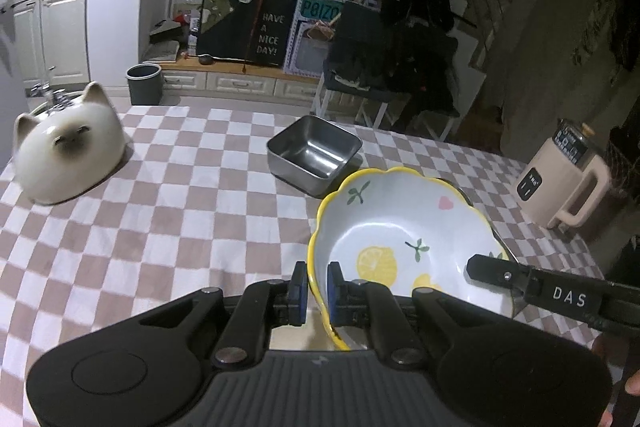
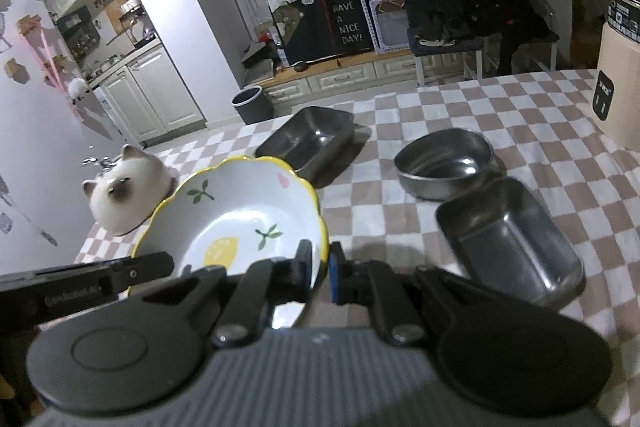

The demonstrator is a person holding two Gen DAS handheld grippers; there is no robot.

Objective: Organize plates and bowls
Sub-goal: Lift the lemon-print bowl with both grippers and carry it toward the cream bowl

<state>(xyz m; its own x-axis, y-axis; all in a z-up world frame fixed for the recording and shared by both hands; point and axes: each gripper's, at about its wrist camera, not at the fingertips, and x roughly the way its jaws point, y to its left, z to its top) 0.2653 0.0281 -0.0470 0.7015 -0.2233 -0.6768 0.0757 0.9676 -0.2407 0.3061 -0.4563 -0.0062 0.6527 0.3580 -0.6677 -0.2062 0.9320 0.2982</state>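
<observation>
A white lemon-print bowl [image 1: 400,239] with a yellow scalloped rim hangs above the checkered tablecloth, held from both sides. My left gripper [image 1: 318,293] is shut on its left rim, one pad outside and one inside. My right gripper [image 2: 320,273] is shut on the opposite rim of the lemon bowl [image 2: 236,215]. In each wrist view the other gripper's finger shows across the bowl. A square steel dish [image 1: 314,153] sits beyond the bowl. In the right wrist view a round steel bowl [image 2: 444,163], a rectangular steel dish [image 2: 512,247] and the square dish [image 2: 308,141] rest on the cloth.
A white cat-shaped ceramic piece [image 1: 68,147] stands at the table's left edge. A beige electric kettle [image 1: 564,179] stands at the right. Beyond the table's far edge are a grey bin [image 1: 144,83], a chair with dark clothes [image 1: 384,67] and low cabinets.
</observation>
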